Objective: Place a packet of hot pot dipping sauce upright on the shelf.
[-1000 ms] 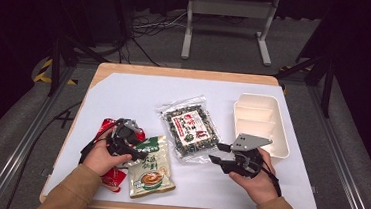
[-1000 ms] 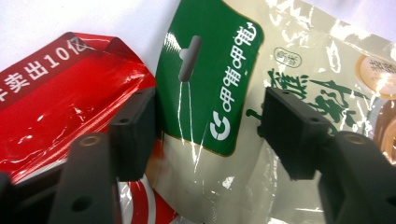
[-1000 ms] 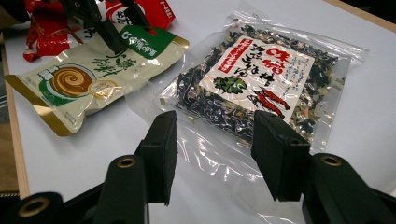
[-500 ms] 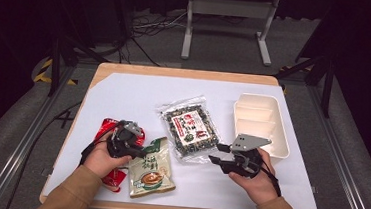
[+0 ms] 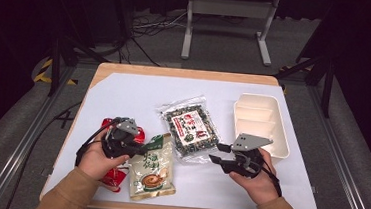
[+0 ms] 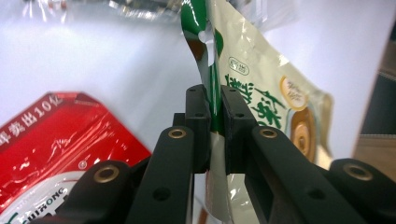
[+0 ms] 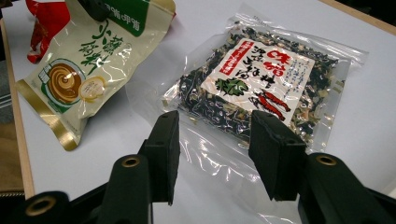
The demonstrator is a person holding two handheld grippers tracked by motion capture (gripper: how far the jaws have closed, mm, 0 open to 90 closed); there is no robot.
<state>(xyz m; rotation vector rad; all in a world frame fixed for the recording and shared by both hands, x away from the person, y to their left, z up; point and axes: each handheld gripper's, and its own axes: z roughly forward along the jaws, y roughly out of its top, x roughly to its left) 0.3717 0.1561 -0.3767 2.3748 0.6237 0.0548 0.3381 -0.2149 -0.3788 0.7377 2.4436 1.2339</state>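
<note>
A cream-and-green snack bag point(image 5: 151, 168) lies at the front of the table, its left edge raised. My left gripper point(image 5: 141, 150) is shut on that edge; the left gripper view shows both pads pinching the bag point(image 6: 261, 93), the jaws having just been closing on it. A clear bag of dark dried mix point(image 5: 189, 129) with a red-and-white label lies at the centre. Just in front of its near corner hovers my right gripper point(image 5: 218, 153), open. In the right gripper view its jaws point(image 7: 215, 144) stand apart over the clear bag point(image 7: 261, 79) with nothing between them.
A red snack bag point(image 5: 111, 178) lies under my left hand, also seen as the red bag point(image 6: 51, 135) beside the jaws. A white compartment tray point(image 5: 273, 105) stands at the right. White sheet point(image 5: 124, 92) covers the wooden table; bare room lies at its back left.
My left gripper has closed on the cream-and-green bag's edge and risen a little, tilting that edge up. The right gripper has stayed where it was.
</note>
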